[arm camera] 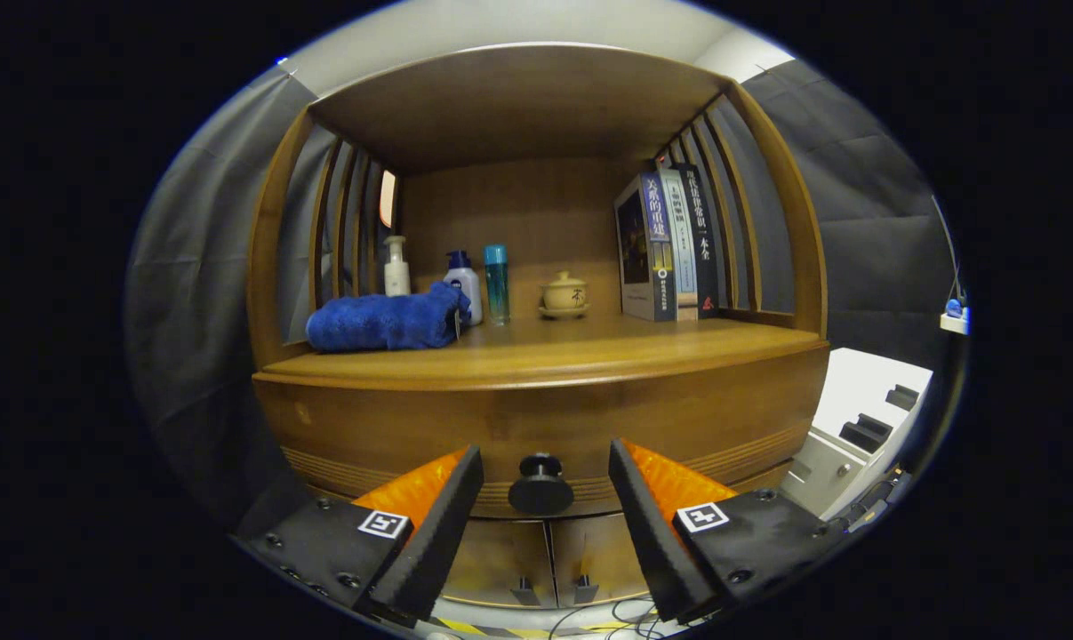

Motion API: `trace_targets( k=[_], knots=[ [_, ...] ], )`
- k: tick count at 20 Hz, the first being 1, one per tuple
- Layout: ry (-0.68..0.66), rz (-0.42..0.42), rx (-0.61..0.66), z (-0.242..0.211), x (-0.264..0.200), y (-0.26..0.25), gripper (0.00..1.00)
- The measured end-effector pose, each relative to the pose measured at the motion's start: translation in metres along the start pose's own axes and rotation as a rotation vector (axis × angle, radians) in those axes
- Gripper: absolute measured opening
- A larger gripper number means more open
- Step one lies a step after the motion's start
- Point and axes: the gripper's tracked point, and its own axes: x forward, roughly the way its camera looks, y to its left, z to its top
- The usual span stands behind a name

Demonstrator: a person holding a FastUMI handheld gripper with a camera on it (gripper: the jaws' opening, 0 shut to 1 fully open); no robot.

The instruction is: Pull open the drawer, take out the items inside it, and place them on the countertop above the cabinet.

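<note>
A wooden cabinet faces me with its drawer front [536, 422] closed under the countertop [545, 351]. A round dark knob [540, 484] sticks out from the drawer's lower middle. My gripper [543, 484] is open, and the knob sits in the gap between the two fingertips [460, 498] without either one touching it. What lies inside the drawer is hidden.
On the countertop lie a folded blue towel [385, 322], a white pump bottle [396, 267], a blue-capped bottle [463, 283], a teal bottle [497, 283], a small lidded cup [564, 295] and upright books [669, 244]. Two lower cabinet doors [549, 560] sit beneath. A white unit [865, 418] stands to the right.
</note>
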Motion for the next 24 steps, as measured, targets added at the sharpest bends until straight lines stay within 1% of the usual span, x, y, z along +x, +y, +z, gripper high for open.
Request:
trace_targets(
  k=[1,5,8,11,12,18,21,24],
  knots=[
    [0.008,-0.005,0.002,-0.004,0.004,-0.002,0.92],
    [0.014,0.005,0.052,-0.015,0.013,-0.001,0.80],
    [0.016,0.017,0.062,-0.019,0.019,0.002,0.73],
    [0.034,0.019,0.073,-0.023,0.024,0.004,0.65],
    [0.031,0.027,0.073,-0.022,0.024,0.007,0.62],
    [0.079,-0.005,0.021,-0.024,0.024,0.002,0.45],
    [0.097,0.005,0.049,-0.026,0.026,0.004,0.46],
    [0.061,0.007,0.033,-0.026,0.023,0.002,0.45]
  ],
)
